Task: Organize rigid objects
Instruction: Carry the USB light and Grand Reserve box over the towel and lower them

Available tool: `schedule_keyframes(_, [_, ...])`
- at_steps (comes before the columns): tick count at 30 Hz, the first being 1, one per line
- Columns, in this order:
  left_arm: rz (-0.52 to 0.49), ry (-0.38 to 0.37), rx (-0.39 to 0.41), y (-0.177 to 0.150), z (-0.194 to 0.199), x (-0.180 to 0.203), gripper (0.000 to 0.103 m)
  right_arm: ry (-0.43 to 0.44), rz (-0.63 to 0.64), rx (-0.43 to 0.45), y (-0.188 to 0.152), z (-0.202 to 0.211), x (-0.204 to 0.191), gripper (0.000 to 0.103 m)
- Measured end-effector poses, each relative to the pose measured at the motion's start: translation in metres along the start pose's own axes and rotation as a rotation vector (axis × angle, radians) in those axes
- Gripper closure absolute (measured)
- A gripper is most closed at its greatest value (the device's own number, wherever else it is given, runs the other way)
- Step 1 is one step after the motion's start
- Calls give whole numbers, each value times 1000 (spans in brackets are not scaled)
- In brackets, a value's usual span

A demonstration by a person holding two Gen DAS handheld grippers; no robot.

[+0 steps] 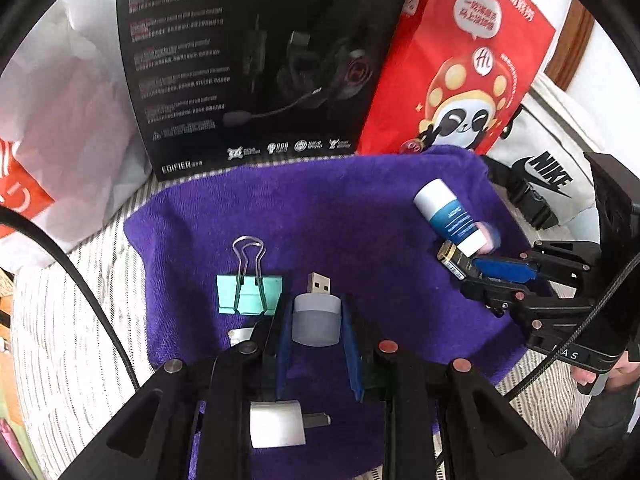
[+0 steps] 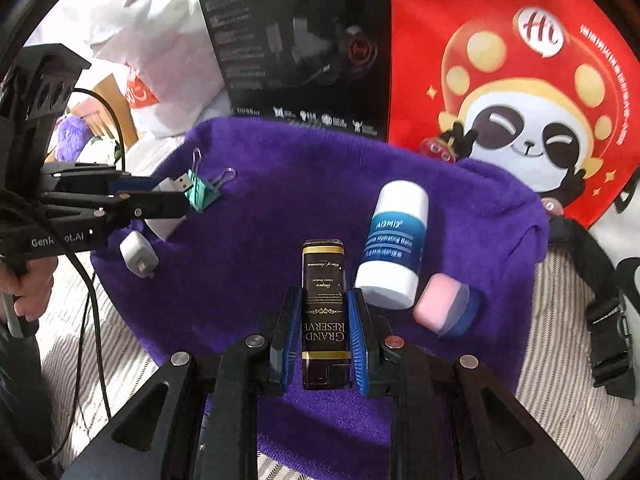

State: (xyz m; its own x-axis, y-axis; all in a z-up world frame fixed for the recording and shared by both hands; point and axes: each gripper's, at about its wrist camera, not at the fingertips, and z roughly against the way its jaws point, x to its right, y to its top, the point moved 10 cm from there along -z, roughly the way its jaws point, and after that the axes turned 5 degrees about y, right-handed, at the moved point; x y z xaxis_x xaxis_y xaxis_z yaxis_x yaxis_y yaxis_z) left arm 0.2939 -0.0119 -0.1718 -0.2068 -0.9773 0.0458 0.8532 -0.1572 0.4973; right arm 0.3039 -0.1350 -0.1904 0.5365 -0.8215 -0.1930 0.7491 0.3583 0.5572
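Both pairs of blue-padded fingers are closed on something. Those of the left gripper pinch a small grey-white USB light by its round body, its metal plug pointing to the far side, over the near left part of the purple towel. Those of the right gripper clamp a slim dark box with gold lettering by its long sides; the box points away along the fingers, over the near right part of the towel.

Just left of the USB light lies a mint-green binder clip with its wire handles reaching to the far side. A white plug adapter lies on the towel near its front edge, under the left gripper's frame. In the right wrist view the same adapter sits at the towel's left edge, with the clip beyond it.

On the right side of the towel a white tube with a blue band lies tilted, just beside the dark box. A pink and blue eraser-like block lies near the tube's closer end, touching or almost touching it; I cannot tell which.

Behind the towel a black headset box stands upright, with a red bag printed with a panda to its right. A white plastic bag lies far left, and a white bag with black straps sits far right. Towel and bags rest on a striped cloth.
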Motion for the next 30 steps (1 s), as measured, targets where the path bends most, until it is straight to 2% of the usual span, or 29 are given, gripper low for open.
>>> schedule_keyframes(5, [13,2,-15,-3,-6,-5,80,-15,10,-34,-6,-15,2,80])
schedule_keyframes(19, [28,5,-29,-4,-12,-8,80,-89,25,-37,-9,-14,12,80])
schedule_keyframes(30, [11,26,-23,-2,-19,-1,80,-80,27,-37,-10,-15,11,78])
